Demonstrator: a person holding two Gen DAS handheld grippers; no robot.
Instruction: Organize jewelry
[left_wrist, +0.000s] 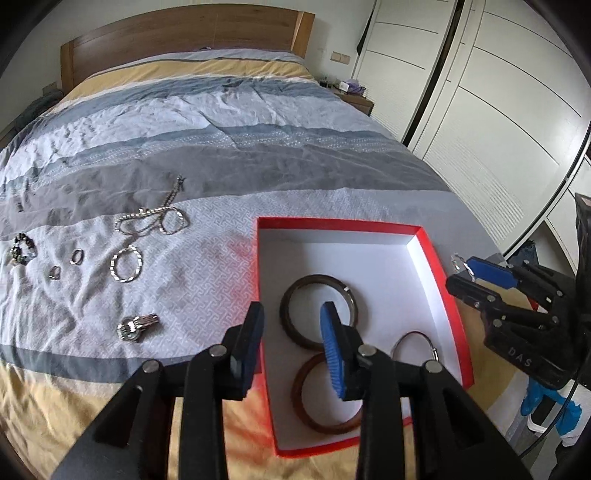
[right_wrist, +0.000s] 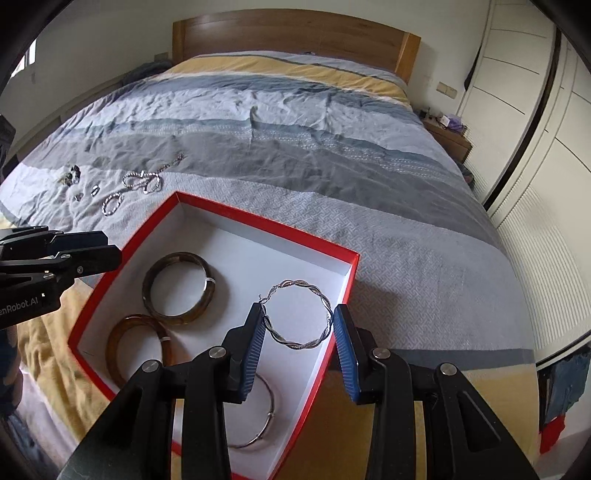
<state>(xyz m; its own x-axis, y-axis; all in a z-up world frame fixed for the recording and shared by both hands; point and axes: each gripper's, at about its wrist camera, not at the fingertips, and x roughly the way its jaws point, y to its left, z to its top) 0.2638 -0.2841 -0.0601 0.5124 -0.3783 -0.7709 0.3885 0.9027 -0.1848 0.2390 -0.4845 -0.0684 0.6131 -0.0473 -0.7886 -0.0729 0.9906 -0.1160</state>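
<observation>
On the bed (right_wrist: 369, 206), near its foot, a red box (right_wrist: 258, 223) with a white floor lies open; within it two brown bangles (right_wrist: 177, 291) rest side by side, a thin silver bangle (right_wrist: 264, 432) lies nearer the camera, and a twisted silver hoop (right_wrist: 299, 314) sits between the jaws of the right gripper (right_wrist: 299, 347); these jaws stand partly open, the left pad touching the hoop's clasp side and the right pad at or just off the far edge, so whether the hoop is pinched or lying free cannot be told with certainty; judged from the right wrist view, it looks held across its width over the box's right corner; the left gripper (left_wrist: 291, 347) hovers over the box's left wall, jaws partly open and empty, one pad above the bedspread, the other above the bangles; well apart to the left on the bedspread lie the unsorted pieces: a chain (left_wrist: 155, 218), a silver bracelet (left_wrist: 126, 264), two rings (left_wrist: 77, 256), a beaded piece (left_wrist: 22, 249) and a clip (left_wrist: 136, 326); to do this step well, lower the hoop onto bare white floor clear of the bangles, open fully before lifting so the clasp does not snag, then send the empty left gripper to the nearest loose piece, closing on a rigid edge, not on slack chain
</observation>
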